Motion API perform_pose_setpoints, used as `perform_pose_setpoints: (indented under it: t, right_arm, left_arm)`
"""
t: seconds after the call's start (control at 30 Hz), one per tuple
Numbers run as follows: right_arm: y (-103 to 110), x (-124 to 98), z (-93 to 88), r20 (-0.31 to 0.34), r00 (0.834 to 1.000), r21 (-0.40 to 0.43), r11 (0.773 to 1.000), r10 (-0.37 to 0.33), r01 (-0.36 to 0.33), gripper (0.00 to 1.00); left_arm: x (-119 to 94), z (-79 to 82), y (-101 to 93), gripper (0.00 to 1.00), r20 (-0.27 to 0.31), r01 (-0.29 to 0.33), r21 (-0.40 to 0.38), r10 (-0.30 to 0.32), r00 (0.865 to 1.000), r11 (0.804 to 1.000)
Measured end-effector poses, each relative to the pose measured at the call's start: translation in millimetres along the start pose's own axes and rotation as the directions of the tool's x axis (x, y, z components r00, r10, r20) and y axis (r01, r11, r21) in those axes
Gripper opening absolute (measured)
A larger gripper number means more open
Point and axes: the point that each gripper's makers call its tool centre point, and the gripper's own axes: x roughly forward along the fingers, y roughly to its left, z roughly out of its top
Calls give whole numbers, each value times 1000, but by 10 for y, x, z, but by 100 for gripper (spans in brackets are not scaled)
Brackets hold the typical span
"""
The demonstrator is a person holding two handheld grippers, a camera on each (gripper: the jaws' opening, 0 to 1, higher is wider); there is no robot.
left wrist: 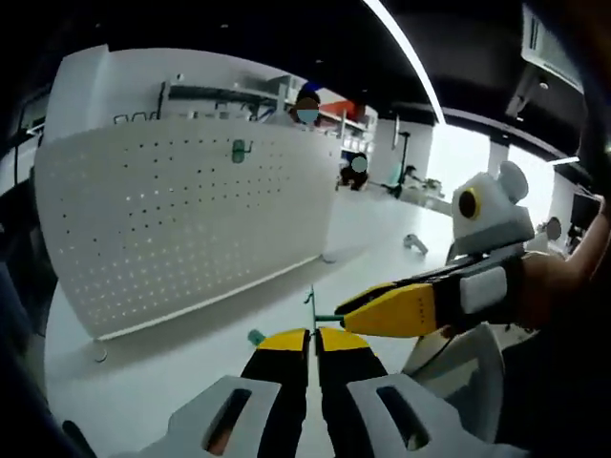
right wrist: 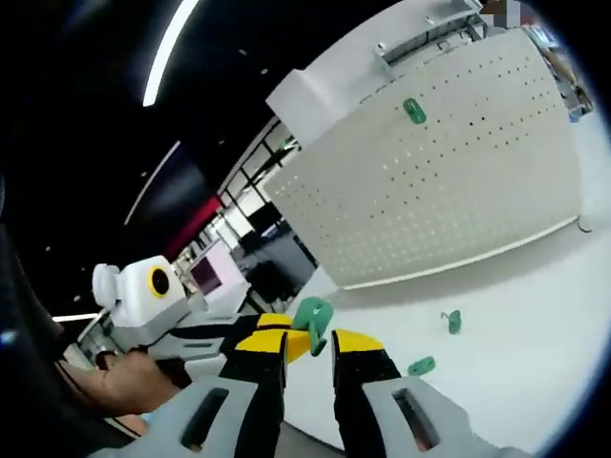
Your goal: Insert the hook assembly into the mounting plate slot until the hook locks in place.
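In the left gripper view the left gripper (left wrist: 312, 336) has its yellow-tipped fingers (left wrist: 284, 340) pressed together on the thin stem of a green hook (left wrist: 310, 303), which rises just above the tips. The right gripper (left wrist: 355, 307) comes in from the right, held by a person's hand (left wrist: 554, 286), its fingers closed on the same hook's side. Beyond them a white pegboard (left wrist: 181, 219) stands upright on the white counter (left wrist: 382, 239), carrying one green hook (left wrist: 238, 150) near its top edge. A small green piece (left wrist: 256, 337) lies on the counter just left of the left gripper's fingers. In the right gripper view the right gripper (right wrist: 309, 342) has its fingers slightly apart around a green hook plate (right wrist: 312, 320), which the left gripper (right wrist: 272, 329) also holds from the left. Two loose green hooks (right wrist: 452, 322) (right wrist: 421, 365) lie on the counter (right wrist: 535, 315) in front of the pegboard (right wrist: 449, 172), which bears a mounted green hook (right wrist: 414, 111) high up.
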Motion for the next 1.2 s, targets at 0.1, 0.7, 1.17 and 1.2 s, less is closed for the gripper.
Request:
perform_pose_setpoints:
  t: [0.1,0.7,1.17,1.2]
  right_arm:
    - [-12,13,16,4,1000,15,1000,-1,1,17]
    - [7,103,100,44,998,243,969,42,-52,3]
    - [30,152,101,14,999,168,985,40,-41,0]
    - [19,155,93,8,999,163,986,38,-39,0]
  left_arm:
    - [9,-16,7,2,14,8,-44,-7,1000,999]
    - [-19,137,-44,2,113,-7,-43,12,994,999]
    - [9,106,1,3,81,-32,43,28,996,999]
    - [11,98,5,3,78,-33,45,29,997,998]
